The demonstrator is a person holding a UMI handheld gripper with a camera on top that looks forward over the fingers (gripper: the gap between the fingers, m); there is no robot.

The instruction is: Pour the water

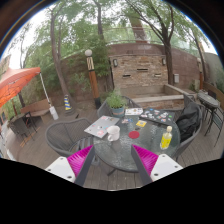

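Glass makes up the round table (128, 150), which sits just ahead of the gripper (118, 158) on a brick patio. The two pink-padded fingers (80, 158) stand spread wide apart with nothing between them.

Going left to right: a red canopy (18, 82) stands far off to the left, a grey chair (66, 133) sits at the table's left side, and papers (101, 126) lie on the near left of the glass. A white cup (114, 133) stands mid-table, likely the vessel for the water. A red item (134, 133) lies just right of it. A yellow bottle (166, 138) stands at the right edge, likely the source.

Risks, as I judge them: the bottle sits near the rim and could be knocked off by a clumsy approach. A loose pinch could let it slip. Spilled water would soak the papers beside the cup.
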